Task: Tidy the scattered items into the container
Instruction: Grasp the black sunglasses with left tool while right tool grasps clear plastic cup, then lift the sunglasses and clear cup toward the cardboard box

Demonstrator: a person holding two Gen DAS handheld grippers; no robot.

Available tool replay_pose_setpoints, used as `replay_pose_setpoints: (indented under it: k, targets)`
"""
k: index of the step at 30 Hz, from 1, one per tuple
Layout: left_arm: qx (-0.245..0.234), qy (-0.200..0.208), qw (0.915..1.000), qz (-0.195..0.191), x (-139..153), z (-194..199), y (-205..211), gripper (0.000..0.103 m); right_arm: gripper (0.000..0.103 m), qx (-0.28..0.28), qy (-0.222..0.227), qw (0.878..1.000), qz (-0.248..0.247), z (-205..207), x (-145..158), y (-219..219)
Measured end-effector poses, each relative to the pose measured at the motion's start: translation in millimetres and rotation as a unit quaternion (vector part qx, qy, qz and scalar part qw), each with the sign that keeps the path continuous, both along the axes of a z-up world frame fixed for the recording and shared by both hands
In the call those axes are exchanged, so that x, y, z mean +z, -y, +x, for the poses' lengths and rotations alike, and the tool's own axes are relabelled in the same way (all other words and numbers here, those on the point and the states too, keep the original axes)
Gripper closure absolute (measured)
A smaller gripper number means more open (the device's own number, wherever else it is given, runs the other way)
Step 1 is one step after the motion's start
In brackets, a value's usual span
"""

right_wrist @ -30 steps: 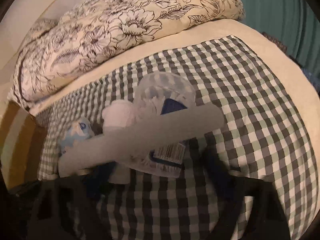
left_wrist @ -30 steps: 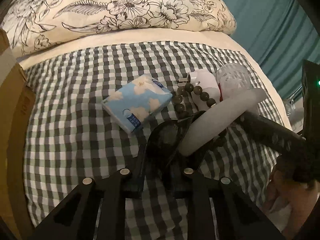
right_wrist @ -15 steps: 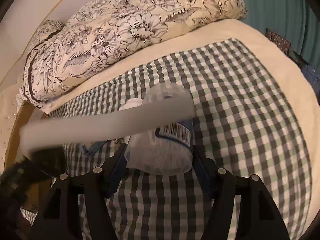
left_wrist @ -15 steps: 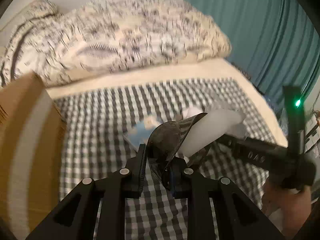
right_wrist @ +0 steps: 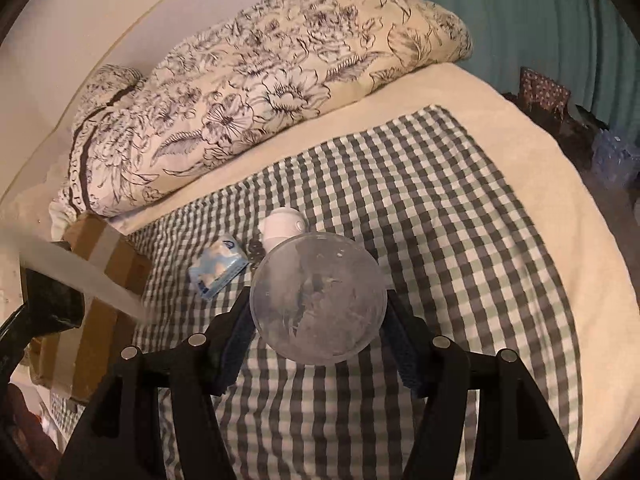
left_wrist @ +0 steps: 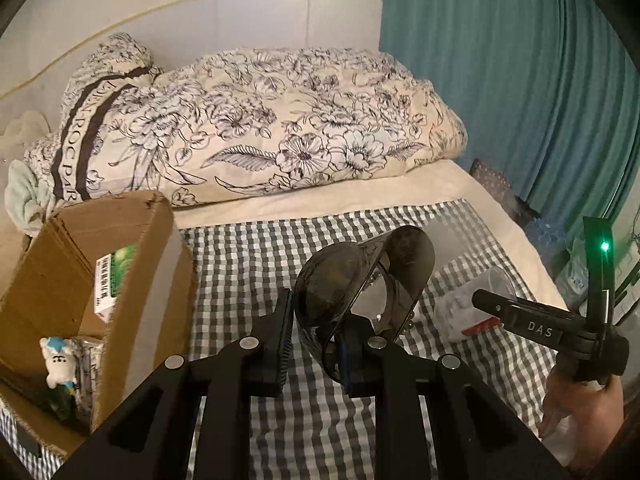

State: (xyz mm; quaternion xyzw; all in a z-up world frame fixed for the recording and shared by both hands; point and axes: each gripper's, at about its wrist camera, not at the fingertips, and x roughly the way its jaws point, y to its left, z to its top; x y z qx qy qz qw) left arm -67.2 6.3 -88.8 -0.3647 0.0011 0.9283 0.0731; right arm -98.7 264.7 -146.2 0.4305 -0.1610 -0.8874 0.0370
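**Left wrist view: sunglasses aloft beside the box, jar lifted on the right**

At far left in the left wrist view, the cardboard box [left_wrist: 132,264] sits open on the checked cloth [left_wrist: 240,264], with a green-and-white packet [left_wrist: 110,280] leaning against its inner wall and a small white plush toy [left_wrist: 58,360] lower down inside. Just right of the box, my left gripper [left_wrist: 316,344] is clamped on a pair of dark sunglasses [left_wrist: 360,280], folded and held up above the cloth, lenses toward the camera. Behind them the floral duvet [left_wrist: 280,132] is heaped across the head of the bed, and a teal curtain [left_wrist: 520,80] hangs at right. Farther right, my right hand [left_wrist: 580,412] grips the black handle of the other tool, a green light glowing on it.

Through the right wrist view, the same box [right_wrist: 108,276] lies at the left edge, partly behind a blurred pale bar. Next along, a blue tissue pack [right_wrist: 218,270] rests on the cloth, with a white rounded object [right_wrist: 282,226] near it and dark beads [right_wrist: 254,248] between the two. At centre, my right gripper [right_wrist: 318,338] squeezes a clear plastic jar [right_wrist: 318,298] from both sides, its round base facing the lens and its contents too blurred to tell.
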Motion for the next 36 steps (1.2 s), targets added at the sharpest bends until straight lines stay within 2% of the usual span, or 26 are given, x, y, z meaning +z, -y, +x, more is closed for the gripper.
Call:
replay_pose_setpoints:
  k: [9, 20, 36]
  targets:
    - [0.001, -0.011, 0.9999, 0.012, 19.3, 25.3, 8.9, 0.089, 0.041, 0.007, -0.03, 1.0, 0.004, 27.0, 30.4, 4.4]
    - [-0.008, -0.03, 0.9994, 0.012, 38.1, 52.6, 13.3, 0.089, 0.042, 0.012, -0.069, 0.997, 0.012, 51.6, 73.7, 14.6]
    - [-0.008, -0.065, 0.9975, 0.026, 73.5, 93.8, 38.6, 0.089, 0.042, 0.025, -0.134, 0.989, 0.062, 115.6, 145.3, 51.5]
